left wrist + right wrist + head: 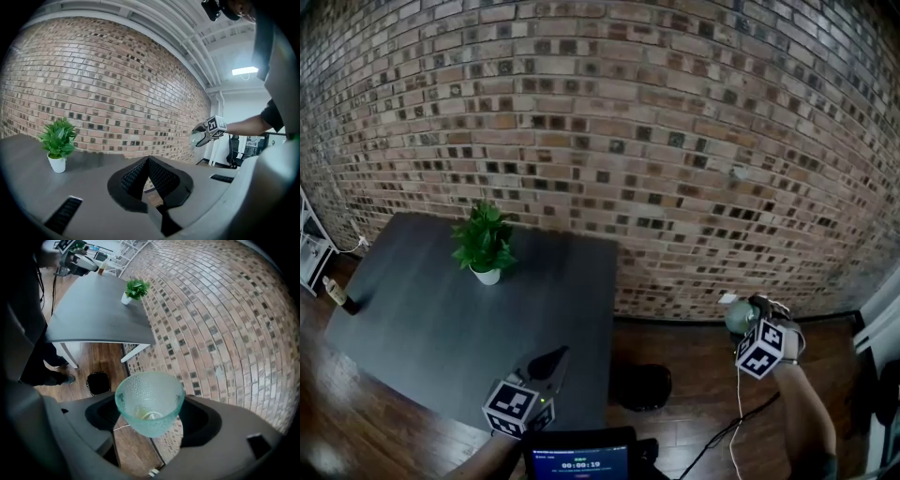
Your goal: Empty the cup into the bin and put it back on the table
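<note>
The right gripper (151, 420) pinches the pale green cup (149, 394) between its spread jaws, out over the wooden floor by the brick wall, well clear of the table (422, 319). The black bin (639, 386) sits on the floor just beside that table. Over the table's near edge, the left gripper (148, 161) hangs empty, jaws pressed together.

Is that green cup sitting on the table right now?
No, the right gripper holds the cup in the air, well away from the table.
</note>
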Demonstrator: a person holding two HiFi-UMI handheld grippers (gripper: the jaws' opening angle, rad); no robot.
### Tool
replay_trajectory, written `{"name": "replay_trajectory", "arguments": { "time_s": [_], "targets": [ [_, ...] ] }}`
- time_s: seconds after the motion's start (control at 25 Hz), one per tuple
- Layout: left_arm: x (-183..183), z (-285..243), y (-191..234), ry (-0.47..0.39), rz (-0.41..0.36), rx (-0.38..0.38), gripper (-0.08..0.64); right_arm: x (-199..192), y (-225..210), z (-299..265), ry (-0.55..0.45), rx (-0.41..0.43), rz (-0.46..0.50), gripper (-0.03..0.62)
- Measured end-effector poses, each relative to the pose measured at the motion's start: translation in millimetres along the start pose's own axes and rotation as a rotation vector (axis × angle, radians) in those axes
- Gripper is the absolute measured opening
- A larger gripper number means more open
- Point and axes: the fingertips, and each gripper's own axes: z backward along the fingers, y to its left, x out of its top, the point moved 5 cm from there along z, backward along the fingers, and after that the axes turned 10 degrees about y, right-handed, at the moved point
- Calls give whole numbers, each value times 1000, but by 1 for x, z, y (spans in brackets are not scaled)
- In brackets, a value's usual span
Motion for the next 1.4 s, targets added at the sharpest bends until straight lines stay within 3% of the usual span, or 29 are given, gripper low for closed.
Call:
{"name": "replay_trajectory", "arguments": {
  "time_s": [0.32, 0.96, 1.4],
  "targets": [
    [-6, 5, -1, 4, 36, -5, 8, 3, -3, -2, 62, -12, 105, 385],
    [-17, 17, 9, -6, 33, 69, 8, 13, -5, 2, 114, -50, 242, 385],
    [-24, 18, 9, 6, 46, 75, 8, 15, -9, 5, 171, -88, 352, 385]
  ]
}}
